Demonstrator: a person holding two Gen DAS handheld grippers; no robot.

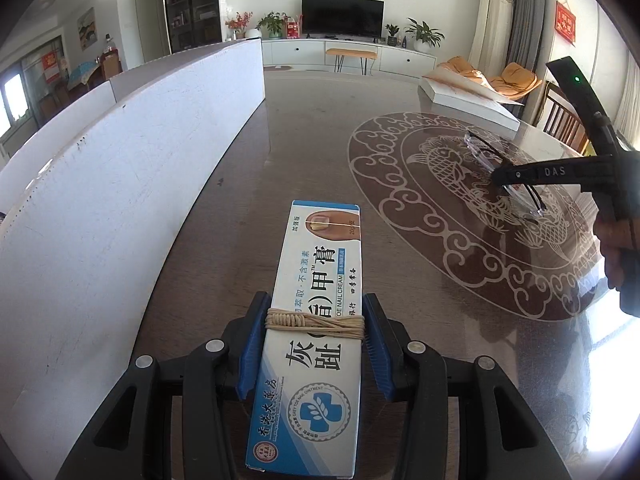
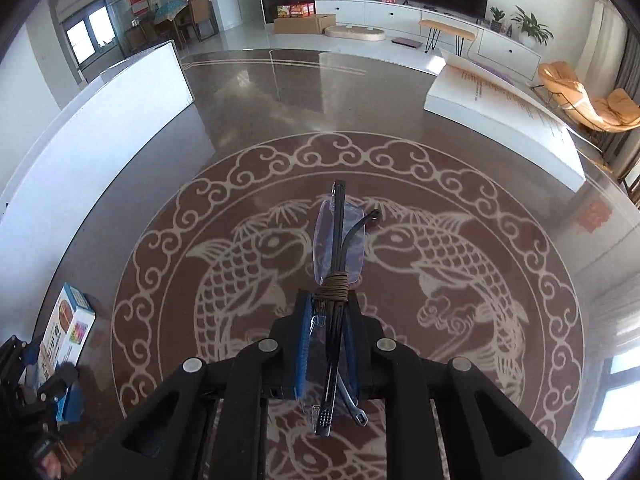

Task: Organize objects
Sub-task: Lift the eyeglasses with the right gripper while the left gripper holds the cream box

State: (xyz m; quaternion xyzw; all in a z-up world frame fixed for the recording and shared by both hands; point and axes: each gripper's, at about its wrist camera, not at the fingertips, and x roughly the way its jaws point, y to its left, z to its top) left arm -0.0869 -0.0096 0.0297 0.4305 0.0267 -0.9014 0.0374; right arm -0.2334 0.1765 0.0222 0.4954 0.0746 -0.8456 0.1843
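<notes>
My left gripper [image 1: 316, 320] is shut on a long white and blue nail cream box [image 1: 316, 280] with a rubber band around it, held just above the brown table. The box also shows at the left edge of the right wrist view [image 2: 66, 328]. My right gripper [image 2: 330, 312] is shut on folded rimless glasses [image 2: 340, 240] with dark arms, bound by a brown band, held above the koi pattern. In the left wrist view the right gripper [image 1: 504, 178] and the glasses [image 1: 484, 152] are at the right.
A long white board [image 1: 120, 168] stands along the table's left side. A flat white box [image 2: 500, 108] lies at the far right of the table [image 2: 260, 92]. A round koi inlay [image 2: 460, 264] fills the table's middle. Chairs and a TV cabinet stand beyond.
</notes>
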